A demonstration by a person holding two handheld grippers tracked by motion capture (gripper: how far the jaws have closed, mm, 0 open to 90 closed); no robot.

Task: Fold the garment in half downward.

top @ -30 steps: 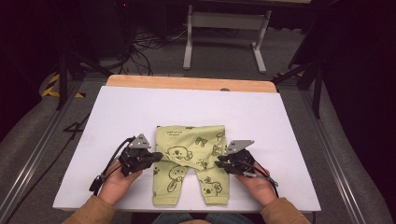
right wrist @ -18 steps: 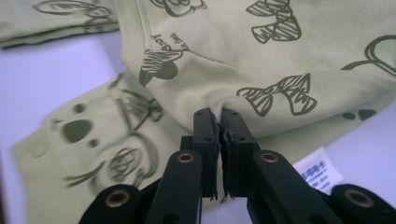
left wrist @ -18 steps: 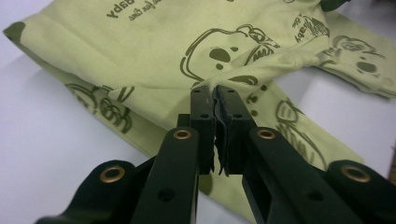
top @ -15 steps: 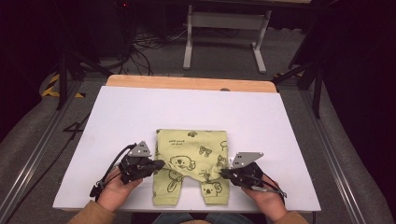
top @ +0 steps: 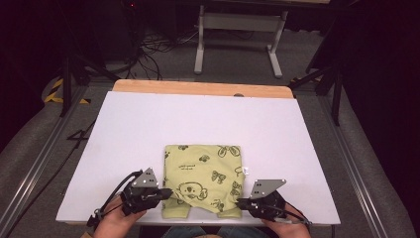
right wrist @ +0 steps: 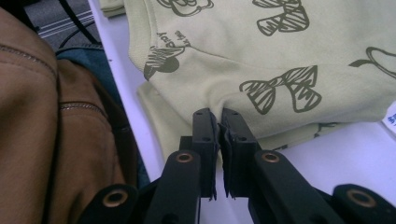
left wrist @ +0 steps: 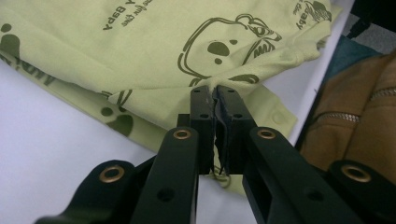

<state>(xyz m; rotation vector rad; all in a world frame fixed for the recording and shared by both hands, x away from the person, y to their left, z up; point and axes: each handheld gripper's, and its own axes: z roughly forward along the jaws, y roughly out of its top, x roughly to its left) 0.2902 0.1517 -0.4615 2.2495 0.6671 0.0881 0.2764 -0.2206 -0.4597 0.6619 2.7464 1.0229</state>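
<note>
Fold in progress on a small yellow-green printed garment (top: 203,178), which lies near the front edge of the white worktop (top: 124,129), just in front of the person. The far portion of the garment lies flat and squared, its far edge straight. The near portion is doubled over, with two short leg ends at the worktop's front edge.

The left tongs (top: 166,193) are closed on a pinch of cloth at the garment's near left side; in the left gripper view the tongs (left wrist: 215,100) stand together with a ridge of fabric gathered at their tips, beside a printed bear's face. The right tongs (top: 239,202) are likewise closed on the near right edge; in the right gripper view the tongs (right wrist: 217,122) nip the fold below a printed bow.

Judged from this arrangement, both grasps are made and part of one fold is formed. Carrying the held layer across, laying it flat, releasing, and any further folds appear to remain.
</note>
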